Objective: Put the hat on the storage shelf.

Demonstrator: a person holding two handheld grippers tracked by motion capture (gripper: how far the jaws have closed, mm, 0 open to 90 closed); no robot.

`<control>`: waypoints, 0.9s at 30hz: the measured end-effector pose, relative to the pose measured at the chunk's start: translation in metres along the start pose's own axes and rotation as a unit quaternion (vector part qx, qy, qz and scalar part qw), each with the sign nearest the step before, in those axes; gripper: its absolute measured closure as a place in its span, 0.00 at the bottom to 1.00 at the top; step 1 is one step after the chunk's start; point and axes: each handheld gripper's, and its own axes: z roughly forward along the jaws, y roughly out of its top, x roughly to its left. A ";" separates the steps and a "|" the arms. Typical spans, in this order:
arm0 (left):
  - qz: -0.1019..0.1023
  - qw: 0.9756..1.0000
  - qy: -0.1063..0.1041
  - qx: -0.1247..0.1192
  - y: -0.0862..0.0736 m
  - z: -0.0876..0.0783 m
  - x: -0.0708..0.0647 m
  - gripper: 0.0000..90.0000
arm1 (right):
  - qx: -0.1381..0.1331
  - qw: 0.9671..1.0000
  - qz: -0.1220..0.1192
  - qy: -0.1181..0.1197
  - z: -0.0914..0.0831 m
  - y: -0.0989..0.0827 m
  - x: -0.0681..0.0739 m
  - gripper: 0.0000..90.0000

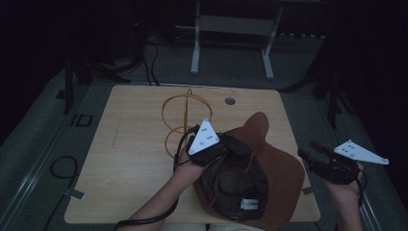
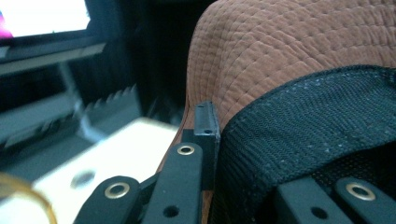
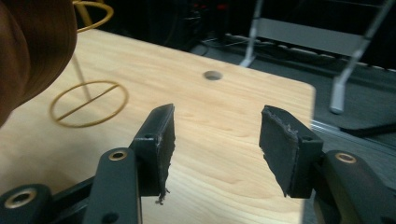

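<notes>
The brown hat [image 1: 269, 168] hangs over the worktop's [image 1: 134, 159] near edge toward its right corner, its black lining upward. The left claw [image 2: 212, 140] is clenched on the hat's brim. The right claw [image 3: 217, 144] hovers off the worktop's right edge, released, nothing between its pads. The gold wire stand [image 1: 180, 120] sits near the far edge, with bare wood left of it.

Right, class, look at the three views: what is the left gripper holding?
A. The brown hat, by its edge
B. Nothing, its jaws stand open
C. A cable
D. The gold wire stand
A: the left gripper is shut on the brown hat, its jaws clamping the black inner band in the left gripper view.
</notes>
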 end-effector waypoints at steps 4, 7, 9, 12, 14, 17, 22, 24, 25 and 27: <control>0.011 0.998 -0.041 -0.050 0.002 -0.012 0.001 0.95 | -0.005 0.998 -0.022 0.063 0.011 0.001 0.019 0.54; 0.004 0.996 -0.055 -0.065 0.000 -0.016 0.002 0.95 | -0.009 0.992 -0.041 0.122 0.022 0.005 0.040 0.54; 0.001 0.995 -0.066 -0.068 -0.003 -0.017 0.002 0.95 | -0.013 0.986 -0.052 0.155 0.028 0.009 0.054 0.54; 0.003 0.994 -0.087 -0.069 -0.008 -0.017 -0.001 0.95 | -0.020 0.976 -0.062 0.207 0.036 0.015 0.074 0.52; 0.008 0.994 -0.085 -0.066 -0.011 -0.015 -0.004 0.95 | -0.021 0.969 -0.073 0.236 0.041 0.017 0.086 0.49; 0.008 0.994 -0.086 -0.066 -0.013 -0.012 -0.008 0.95 | -0.025 0.959 -0.084 0.271 0.047 0.020 0.100 0.48; 0.019 0.994 -0.082 -0.063 -0.015 -0.006 -0.015 0.95 | -0.040 0.949 -0.083 0.300 0.054 0.022 0.113 0.46; 0.023 0.995 -0.082 -0.061 -0.016 -0.004 -0.018 0.95 | -0.046 0.948 -0.085 0.303 0.055 0.023 0.116 0.45; 0.019 0.994 -0.084 -0.061 -0.016 -0.003 -0.018 0.95 | -0.050 0.948 -0.086 0.302 0.055 0.023 0.117 0.45; 0.022 0.995 -0.082 -0.060 -0.016 -0.001 -0.021 0.95 | -0.061 0.948 -0.089 0.301 0.054 0.025 0.120 0.48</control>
